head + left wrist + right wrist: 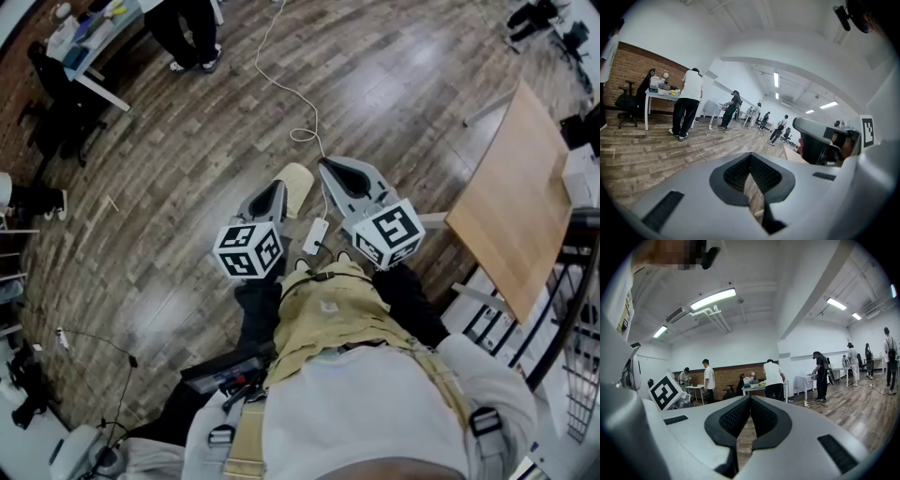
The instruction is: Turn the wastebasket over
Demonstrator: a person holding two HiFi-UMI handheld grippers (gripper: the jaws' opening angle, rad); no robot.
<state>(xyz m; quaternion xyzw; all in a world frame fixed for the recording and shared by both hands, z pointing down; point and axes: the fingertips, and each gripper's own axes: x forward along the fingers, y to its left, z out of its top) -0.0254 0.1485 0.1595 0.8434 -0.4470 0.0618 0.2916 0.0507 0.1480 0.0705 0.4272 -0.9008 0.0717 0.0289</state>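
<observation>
A pale beige wastebasket (298, 185) sits on the wooden floor just ahead of me, between the two grippers; the left one covers its near side, and I cannot tell which way up it is. My left gripper (278, 186) is beside the basket's left edge, with its jaws together and nothing in them. My right gripper (326, 165) is to the basket's right, also shut and empty. Neither gripper view shows the basket. The left gripper (750, 157) and the right gripper (750, 399) both point out across the room, pads meeting at the tips.
A wooden table (520, 211) stands close on the right, with a metal rack (572, 319) behind it. A white cable (300, 122) runs across the floor to a small white box (316, 234). At the far left are a person (192, 33), a desk (94, 42) and a black chair (56, 94).
</observation>
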